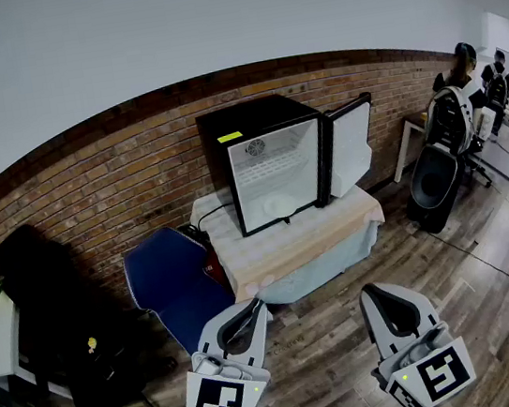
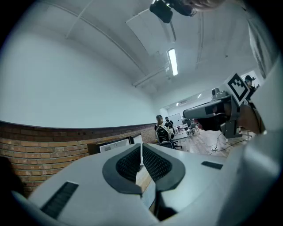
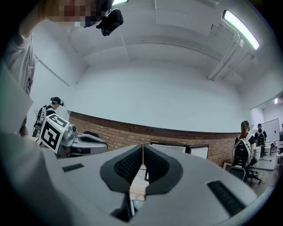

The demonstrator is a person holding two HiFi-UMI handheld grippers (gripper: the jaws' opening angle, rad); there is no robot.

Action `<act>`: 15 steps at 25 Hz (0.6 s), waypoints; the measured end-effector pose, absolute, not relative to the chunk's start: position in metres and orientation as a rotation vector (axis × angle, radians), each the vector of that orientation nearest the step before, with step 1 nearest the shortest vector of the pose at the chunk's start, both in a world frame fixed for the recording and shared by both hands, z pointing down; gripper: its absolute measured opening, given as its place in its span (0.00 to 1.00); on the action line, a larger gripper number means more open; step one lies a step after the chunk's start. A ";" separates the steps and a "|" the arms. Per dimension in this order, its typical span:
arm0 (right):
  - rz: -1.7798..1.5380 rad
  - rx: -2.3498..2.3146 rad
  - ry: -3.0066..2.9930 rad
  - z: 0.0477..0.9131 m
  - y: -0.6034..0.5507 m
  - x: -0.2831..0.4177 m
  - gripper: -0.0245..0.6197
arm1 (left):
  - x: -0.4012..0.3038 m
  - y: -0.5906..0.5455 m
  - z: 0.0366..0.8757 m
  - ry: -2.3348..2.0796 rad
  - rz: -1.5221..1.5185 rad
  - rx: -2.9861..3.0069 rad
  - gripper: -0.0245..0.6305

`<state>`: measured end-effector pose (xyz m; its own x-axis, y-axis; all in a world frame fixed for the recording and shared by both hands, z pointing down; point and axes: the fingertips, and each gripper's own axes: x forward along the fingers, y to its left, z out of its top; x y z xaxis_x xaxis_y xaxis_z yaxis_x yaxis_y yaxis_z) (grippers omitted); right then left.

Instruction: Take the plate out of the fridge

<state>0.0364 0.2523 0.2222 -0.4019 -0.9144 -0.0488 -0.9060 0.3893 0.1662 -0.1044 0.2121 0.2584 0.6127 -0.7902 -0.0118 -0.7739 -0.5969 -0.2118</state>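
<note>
both tongs are clenched on nothing. the left gripper (image 2: 141, 151) shows its ribbed pads pressed together with only a hairline seam between them, and the right gripper (image 3: 143, 151) is just the same, jaws shut and empty. in the head view they hang low over the wooden floor (image 1: 334, 356), side by side and well apart from the fridge.

a brick wall (image 1: 92, 194) runs across the back. against it stands a low table (image 1: 272, 260) under a pale cloth, with a blue chair (image 1: 173, 281) just beside it on the left. the black fridge (image 1: 256, 117) sits on the table. its door (image 1: 352, 147) already stands swung out to the right, so the white inside is in plain sight. the plate (image 1: 279, 206) looks to be the pale round shape lying on the fridge's bottom level, under the wire shelf; it is small here, so that is a judgement.

by my reading the task has hardly begun. the door is open, which spares one step, but neither gripper is near the plate. what is left is to walk up to the table, spread one pair of jaws, reach in under the shelf, take the plate by its rim and bring it out.

as for writing, a yellow sticker (image 1: 229, 137) sits on the fridge's top front edge, too small to read. no brand name can be made out. the cubes on the grippers carry black-and-white square markers, not words.
</note>
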 end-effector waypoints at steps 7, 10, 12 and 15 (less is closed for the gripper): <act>-0.183 1.719 -2.656 0.220 0.246 0.040 0.09 | -0.103 0.207 0.258 1.294 -0.120 -2.641 0.08; -0.179 1.717 -2.661 0.220 0.247 0.039 0.09 | -0.101 0.207 0.258 1.285 -0.122 -2.637 0.08; -0.176 1.711 -2.662 0.222 0.247 0.040 0.09 | -0.098 0.208 0.258 1.284 -0.121 -2.638 0.08; -0.172 1.701 -2.662 0.222 0.249 0.041 0.09 | -0.094 0.209 0.257 1.285 -0.119 -2.639 0.08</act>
<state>0.0412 0.2486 0.2223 -0.4218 -0.9034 -0.0775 -0.9058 0.4161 0.0796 -0.0943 0.2095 0.2571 0.6181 -0.7859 -0.0165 -0.7695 -0.6006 -0.2173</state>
